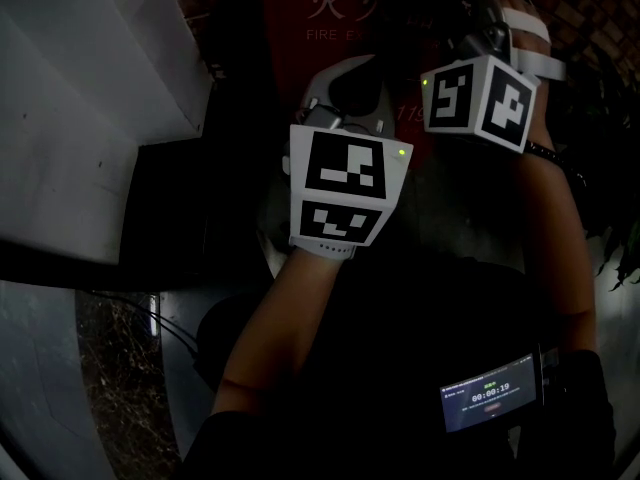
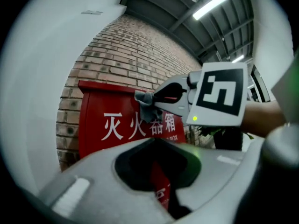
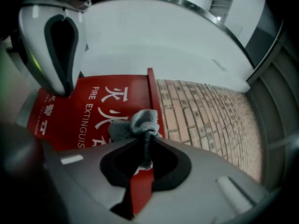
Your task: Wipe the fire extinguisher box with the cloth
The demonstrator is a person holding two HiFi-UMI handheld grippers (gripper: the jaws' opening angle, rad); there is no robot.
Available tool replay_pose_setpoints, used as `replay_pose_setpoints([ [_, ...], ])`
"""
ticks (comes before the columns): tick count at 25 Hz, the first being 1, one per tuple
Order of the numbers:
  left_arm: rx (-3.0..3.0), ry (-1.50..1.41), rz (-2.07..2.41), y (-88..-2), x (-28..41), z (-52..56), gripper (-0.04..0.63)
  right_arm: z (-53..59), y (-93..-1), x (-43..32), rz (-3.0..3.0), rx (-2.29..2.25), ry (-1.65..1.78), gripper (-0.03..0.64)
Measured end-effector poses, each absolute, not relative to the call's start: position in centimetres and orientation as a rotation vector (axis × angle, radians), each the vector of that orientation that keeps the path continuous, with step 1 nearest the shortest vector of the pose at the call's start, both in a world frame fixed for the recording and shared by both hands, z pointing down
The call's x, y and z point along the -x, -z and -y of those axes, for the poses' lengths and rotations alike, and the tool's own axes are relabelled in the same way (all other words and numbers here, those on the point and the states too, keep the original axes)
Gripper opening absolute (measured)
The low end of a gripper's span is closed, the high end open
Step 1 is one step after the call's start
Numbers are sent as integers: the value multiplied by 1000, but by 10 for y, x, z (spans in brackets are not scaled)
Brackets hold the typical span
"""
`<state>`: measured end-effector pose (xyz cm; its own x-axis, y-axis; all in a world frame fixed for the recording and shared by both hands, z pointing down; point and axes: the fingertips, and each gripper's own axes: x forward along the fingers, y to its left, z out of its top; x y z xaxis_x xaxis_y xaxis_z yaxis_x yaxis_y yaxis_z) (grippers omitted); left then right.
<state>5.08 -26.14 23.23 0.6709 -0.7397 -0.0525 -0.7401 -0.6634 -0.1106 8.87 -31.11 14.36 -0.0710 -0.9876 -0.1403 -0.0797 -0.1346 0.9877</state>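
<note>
The red fire extinguisher box (image 2: 100, 125) with white lettering stands against a brick wall; it also shows in the right gripper view (image 3: 88, 108) and dimly at the top of the head view (image 1: 330, 13). A small grey cloth (image 3: 135, 124) is pinched in my right gripper (image 3: 145, 141), bunched just in front of the box's upper right edge. From the left gripper view, the cloth (image 2: 148, 107) hangs from the right gripper (image 2: 145, 97) before the lettering. My left gripper (image 2: 156, 143) is shut and empty, pointing at the box face. Its tips (image 3: 64, 90) are close to the box's front.
A white curved wall (image 1: 80, 118) rises to the left of the box. Brick wall (image 3: 205, 120) extends to the right of it. A screen with a timer (image 1: 490, 398) sits at the person's waist. Cables (image 1: 165, 323) lie on the floor at left.
</note>
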Motion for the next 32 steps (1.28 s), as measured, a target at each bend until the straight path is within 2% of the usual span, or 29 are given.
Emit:
replay_pose_setpoints([
  [7, 2739, -27, -1229, -229, -48, 260, 0, 321, -158, -93, 1256, -1299, 1291, 38],
  [14, 2763, 1, -1265, -252, -41, 277, 0, 323, -214, -88, 1301, -1217, 1230, 38],
  [32, 2876, 347, -1342, -368, -51, 315, 0, 321, -395, -89, 1414, -978, 997, 38],
])
